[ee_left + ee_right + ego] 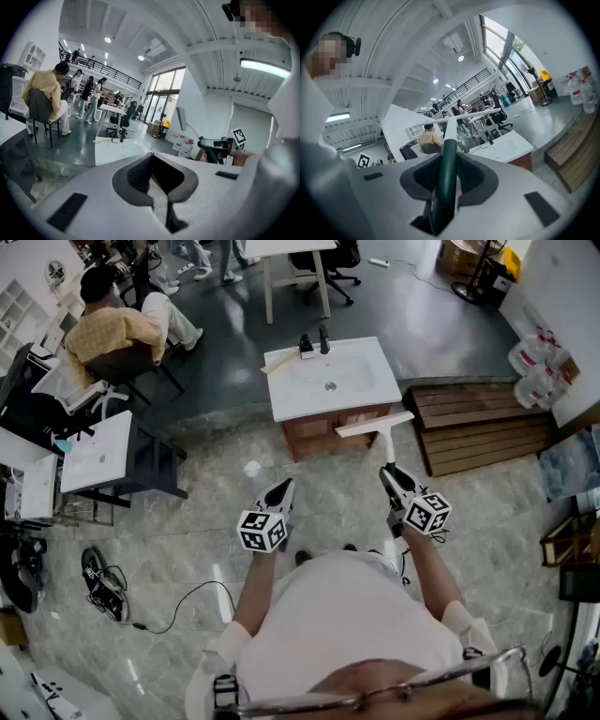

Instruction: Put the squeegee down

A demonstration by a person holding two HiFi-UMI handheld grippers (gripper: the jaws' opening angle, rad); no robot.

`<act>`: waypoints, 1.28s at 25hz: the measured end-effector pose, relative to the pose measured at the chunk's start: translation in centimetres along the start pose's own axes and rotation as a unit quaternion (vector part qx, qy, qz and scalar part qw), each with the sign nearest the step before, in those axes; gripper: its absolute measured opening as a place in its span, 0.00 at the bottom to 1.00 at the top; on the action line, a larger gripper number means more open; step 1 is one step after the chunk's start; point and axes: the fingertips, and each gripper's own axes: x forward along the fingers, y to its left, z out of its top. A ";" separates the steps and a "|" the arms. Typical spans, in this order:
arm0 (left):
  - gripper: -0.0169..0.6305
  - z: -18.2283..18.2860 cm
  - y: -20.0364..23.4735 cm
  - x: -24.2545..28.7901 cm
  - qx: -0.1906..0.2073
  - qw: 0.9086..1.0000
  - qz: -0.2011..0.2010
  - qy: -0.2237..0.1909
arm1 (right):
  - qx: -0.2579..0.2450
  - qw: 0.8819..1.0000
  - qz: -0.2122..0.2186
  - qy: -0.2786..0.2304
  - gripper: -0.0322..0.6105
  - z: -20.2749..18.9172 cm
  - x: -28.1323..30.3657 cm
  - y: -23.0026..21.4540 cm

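Note:
The squeegee has a dark green handle [446, 178] and a long white blade [461, 116]. My right gripper [449, 157] is shut on the handle, and the blade stands crosswise beyond the jaws. In the head view the right gripper [390, 474] holds the squeegee [375, 425] out in the air, its blade just in front of the white sink cabinet [361, 357]. My left gripper [285, 488] hangs beside it at the same height, shut and with nothing in it. In the left gripper view the left gripper [152, 157] has its jaws together, and the squeegee [181, 118] shows off to the right.
A black faucet [314, 341] stands at the sink's far edge. Wooden pallets [478, 427] lie to the sink's right, with white bottles [536, 367] beyond. A seated person in yellow [112, 329] and a white desk [98, 451] are at the left. Shoes and a cable [105, 585] lie on the floor.

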 end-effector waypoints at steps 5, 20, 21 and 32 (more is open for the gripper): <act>0.03 -0.4 -0.2 0.1 0.000 1.000 0.001 0.001 | 0.001 1.000 0.003 -0.001 0.21 -0.2 -0.2 -0.1; 0.03 -1.0 -1.1 0.7 0.001 1.000 0.012 0.010 | 0.025 1.000 0.013 -0.005 0.20 0.2 -0.7 -1.5; 0.03 -1.1 -1.2 0.7 0.001 1.000 0.014 0.011 | 0.025 1.000 0.015 -0.004 0.21 0.3 -0.8 -1.6; 0.03 -2.2 -3.3 1.8 -0.009 0.999 0.037 0.017 | 0.016 0.999 0.039 0.018 0.21 0.4 -1.5 -3.5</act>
